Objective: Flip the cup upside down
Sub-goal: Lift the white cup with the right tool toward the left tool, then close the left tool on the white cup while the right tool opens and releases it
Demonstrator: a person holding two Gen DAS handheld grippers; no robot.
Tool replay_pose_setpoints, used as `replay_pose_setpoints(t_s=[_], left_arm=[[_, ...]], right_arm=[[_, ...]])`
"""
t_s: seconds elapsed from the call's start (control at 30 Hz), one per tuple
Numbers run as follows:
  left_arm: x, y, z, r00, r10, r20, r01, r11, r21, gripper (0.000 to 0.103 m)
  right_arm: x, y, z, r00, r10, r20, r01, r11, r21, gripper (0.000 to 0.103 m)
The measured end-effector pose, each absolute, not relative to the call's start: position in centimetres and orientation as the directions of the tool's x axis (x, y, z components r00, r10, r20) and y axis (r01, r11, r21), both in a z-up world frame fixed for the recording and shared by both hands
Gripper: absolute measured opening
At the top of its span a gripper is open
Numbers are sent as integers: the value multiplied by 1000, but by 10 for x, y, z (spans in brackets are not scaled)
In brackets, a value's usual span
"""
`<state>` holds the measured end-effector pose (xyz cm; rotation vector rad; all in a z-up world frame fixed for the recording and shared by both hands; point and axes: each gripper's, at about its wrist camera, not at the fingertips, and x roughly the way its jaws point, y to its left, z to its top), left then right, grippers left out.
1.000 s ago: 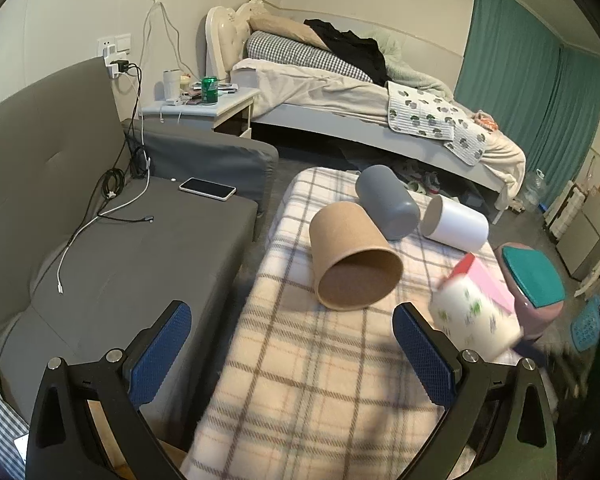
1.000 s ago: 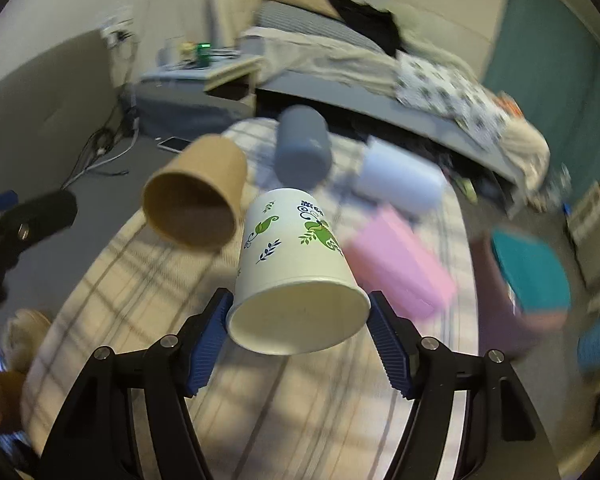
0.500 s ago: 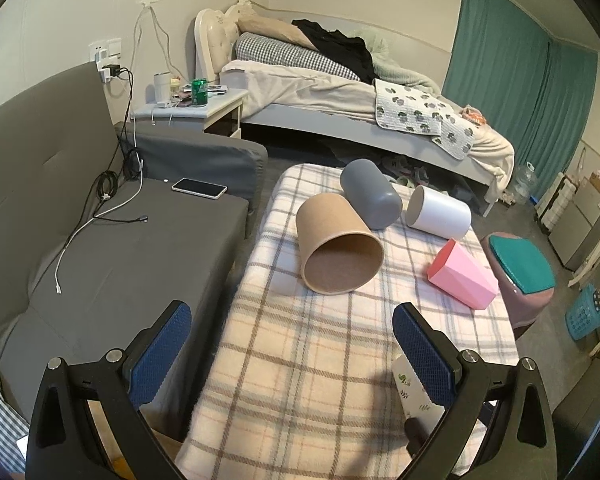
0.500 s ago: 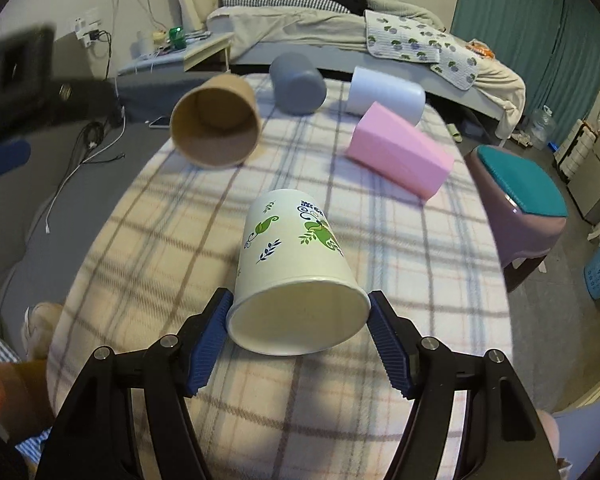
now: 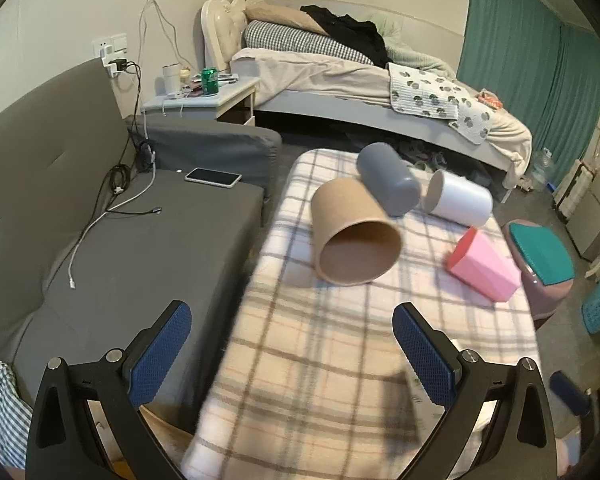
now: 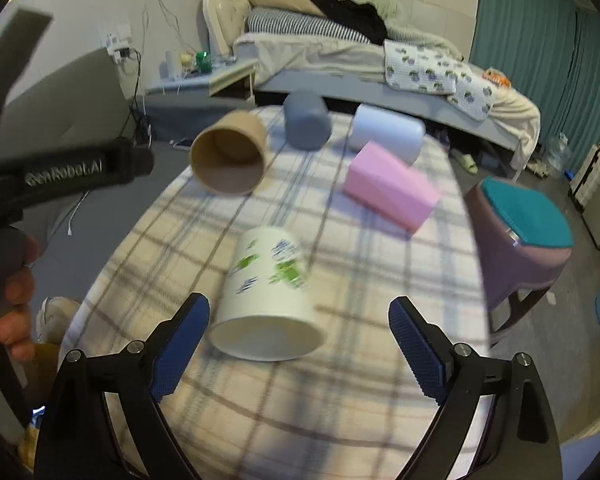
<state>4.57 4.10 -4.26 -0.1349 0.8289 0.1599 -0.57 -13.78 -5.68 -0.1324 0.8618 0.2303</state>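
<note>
A white paper cup with green prints [image 6: 266, 300] lies on its side on the plaid-covered table [image 6: 340, 400], its open mouth toward me. My right gripper [image 6: 300, 356] is open, its blue pads on either side of the cup's mouth and apart from it. In the left wrist view only a sliver of that cup [image 5: 420, 396] shows behind the right pad. My left gripper [image 5: 292, 360] is open and empty above the table's near left edge.
A brown paper cup [image 5: 352, 236], a grey cup [image 5: 388, 178], a white cup [image 5: 458, 198] and a pink cup [image 5: 486, 266] lie on their sides farther back. A grey sofa [image 5: 100, 240] stands to the left. A stool [image 6: 524, 236] stands to the right.
My right gripper has opened and let go of the white cup, which now lies on the table. The left gripper has shifted slightly.
</note>
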Motion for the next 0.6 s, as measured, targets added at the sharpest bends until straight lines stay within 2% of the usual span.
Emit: replay_pose_setpoints(t_s=[0.1, 0.23, 0.6], left_arm=[[51, 23, -40, 648, 84, -757, -157, 987, -25, 103], [57, -2, -46, 595, 39, -803, -99, 995, -26, 103], [82, -50, -81, 428, -71, -901, -70, 991, -112, 102]], right_arm=[[-4, -160, -39, 671, 151, -726, -242, 970, -22, 92], [10, -193, -24, 720, 83, -689, -175, 982, -65, 92], [41, -243, -26, 703, 51, -710, -71, 997, 1, 92]])
